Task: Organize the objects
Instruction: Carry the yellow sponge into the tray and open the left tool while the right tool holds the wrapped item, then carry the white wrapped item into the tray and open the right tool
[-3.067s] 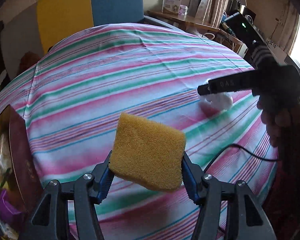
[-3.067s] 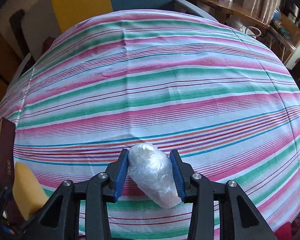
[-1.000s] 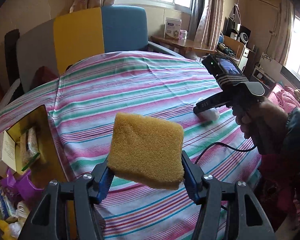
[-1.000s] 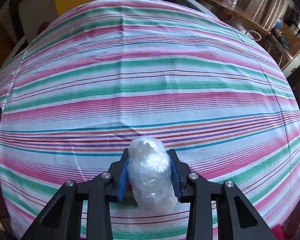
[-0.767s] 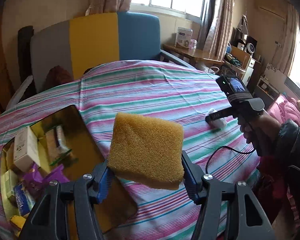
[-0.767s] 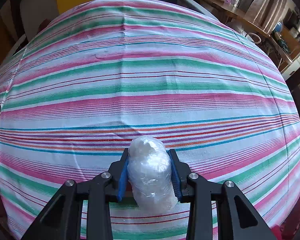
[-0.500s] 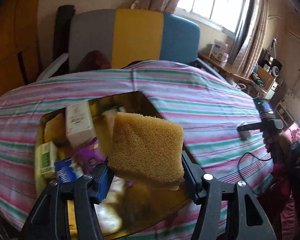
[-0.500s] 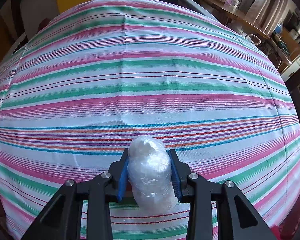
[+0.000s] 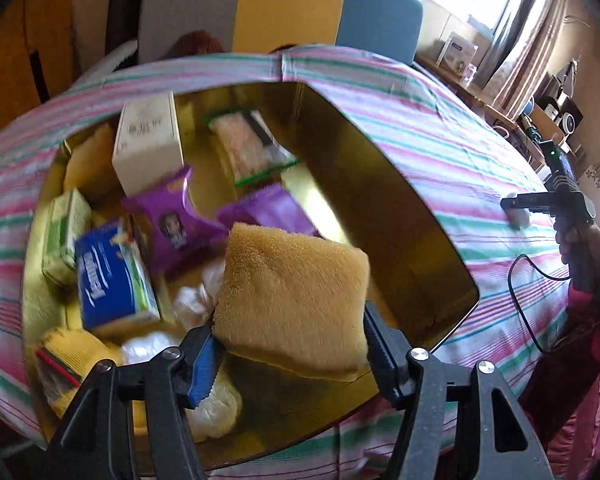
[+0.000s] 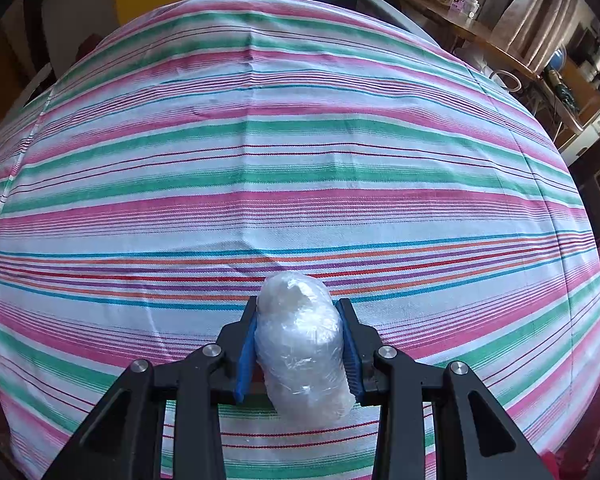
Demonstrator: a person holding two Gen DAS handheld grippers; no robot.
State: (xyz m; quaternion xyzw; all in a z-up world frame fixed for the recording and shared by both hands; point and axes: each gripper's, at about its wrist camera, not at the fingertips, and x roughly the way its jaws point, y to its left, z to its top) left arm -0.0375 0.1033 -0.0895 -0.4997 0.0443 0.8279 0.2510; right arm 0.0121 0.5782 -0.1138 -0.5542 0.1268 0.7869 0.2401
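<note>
My left gripper (image 9: 292, 344) is shut on a yellow sponge (image 9: 296, 300) and holds it above the near right part of a gold box (image 9: 380, 168) that stands open on the striped table. My right gripper (image 10: 300, 344) is shut on a white plastic-wrapped bundle (image 10: 304, 340) just above the striped cloth (image 10: 284, 152). The right gripper also shows far right in the left wrist view (image 9: 520, 208), well away from the box.
The box holds a white carton (image 9: 148, 148), a blue tissue pack (image 9: 108, 276), purple snack packs (image 9: 172, 224), a green-edged packet (image 9: 252, 148), white wrapped bundles (image 9: 192, 300) and a yellow item (image 9: 72, 356). A cable (image 9: 532, 304) hangs from the right hand. Chairs stand behind the table.
My left gripper has swung left with the sponge, from over the bare cloth to over the open gold box. The right gripper with its bundle has stayed almost still.
</note>
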